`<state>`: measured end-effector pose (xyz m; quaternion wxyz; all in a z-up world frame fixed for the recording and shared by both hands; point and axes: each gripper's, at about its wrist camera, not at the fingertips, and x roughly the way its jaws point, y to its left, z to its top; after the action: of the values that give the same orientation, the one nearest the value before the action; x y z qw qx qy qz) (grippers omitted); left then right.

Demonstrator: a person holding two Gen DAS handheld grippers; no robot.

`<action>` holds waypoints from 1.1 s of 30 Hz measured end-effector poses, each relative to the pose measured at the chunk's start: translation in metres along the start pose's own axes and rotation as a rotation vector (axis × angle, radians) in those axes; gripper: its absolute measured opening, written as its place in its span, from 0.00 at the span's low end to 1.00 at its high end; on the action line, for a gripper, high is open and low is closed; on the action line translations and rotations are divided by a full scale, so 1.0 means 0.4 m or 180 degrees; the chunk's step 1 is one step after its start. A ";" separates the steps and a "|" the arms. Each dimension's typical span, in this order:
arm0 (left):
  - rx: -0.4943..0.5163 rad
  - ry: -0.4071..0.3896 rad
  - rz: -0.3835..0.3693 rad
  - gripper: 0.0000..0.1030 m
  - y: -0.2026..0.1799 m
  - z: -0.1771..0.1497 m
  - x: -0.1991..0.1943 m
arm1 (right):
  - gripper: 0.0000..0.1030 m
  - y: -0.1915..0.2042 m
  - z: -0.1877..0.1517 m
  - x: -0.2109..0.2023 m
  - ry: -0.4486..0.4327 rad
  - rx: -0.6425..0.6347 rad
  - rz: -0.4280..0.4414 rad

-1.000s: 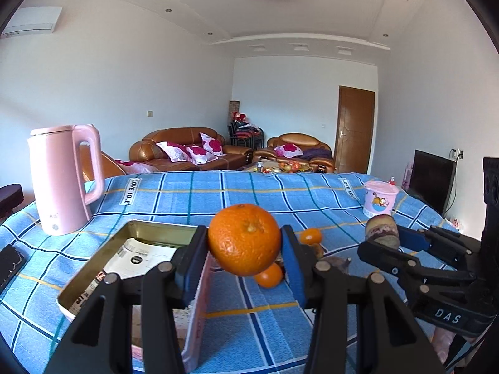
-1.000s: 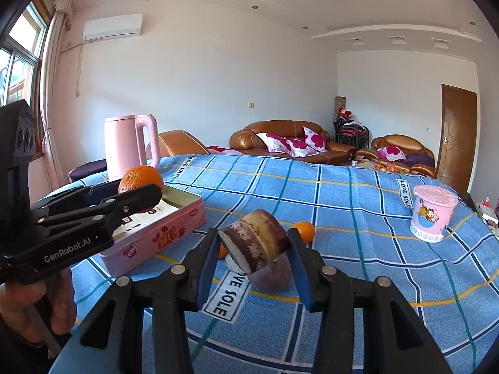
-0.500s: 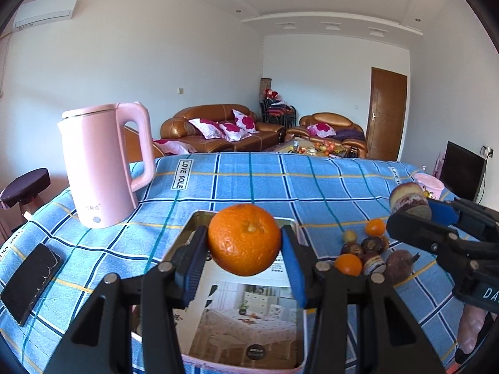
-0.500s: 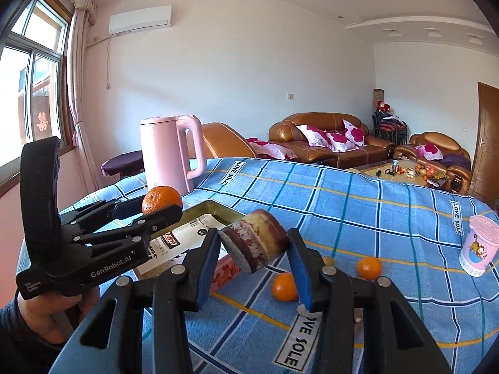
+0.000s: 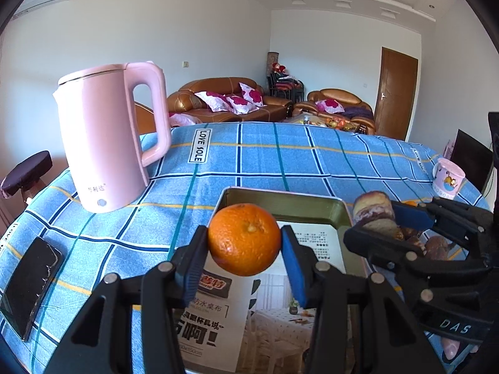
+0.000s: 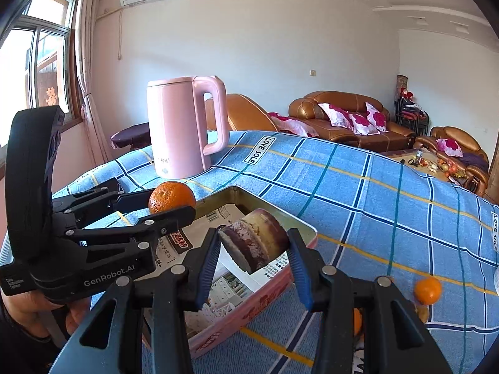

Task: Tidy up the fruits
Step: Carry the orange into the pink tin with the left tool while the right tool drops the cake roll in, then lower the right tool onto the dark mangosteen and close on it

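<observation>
My left gripper [image 5: 244,249] is shut on an orange [image 5: 244,239] and holds it above the near part of an open metal tin [image 5: 282,201] lined with printed paper. My right gripper [image 6: 254,251] is shut on a brown-and-purple fruit piece [image 6: 253,239] and holds it over the tin's right side [image 6: 274,283]. In the right wrist view the left gripper [image 6: 170,207] and the orange [image 6: 171,196] show at the left. In the left wrist view the right gripper [image 5: 379,222] shows at the right with the fruit piece [image 5: 372,210].
A pink kettle [image 5: 106,143] stands at the left of the tin on the blue checked tablecloth [image 5: 280,159]. A black phone [image 5: 29,283] lies at the left edge. A pink cup [image 5: 447,177] stands far right. Small oranges [image 6: 428,290] and dark fruits [image 5: 436,246] lie right of the tin.
Both grippers have moved left and forward with their fruit, from beside the tin to above it. The kettle and tin appear closer.
</observation>
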<state>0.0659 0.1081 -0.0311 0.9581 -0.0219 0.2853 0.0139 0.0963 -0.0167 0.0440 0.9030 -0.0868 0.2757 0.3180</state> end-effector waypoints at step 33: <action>-0.0021 -0.0224 -0.0029 0.89 -0.114 -0.019 -0.063 | 0.66 -0.092 -0.111 -0.135 0.0057 -0.0079 -0.0822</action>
<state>0.0425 0.0618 -0.0223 0.9675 -0.0259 0.2512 0.0112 0.0645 -0.0887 0.0361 0.9327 -0.1356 0.2664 0.2016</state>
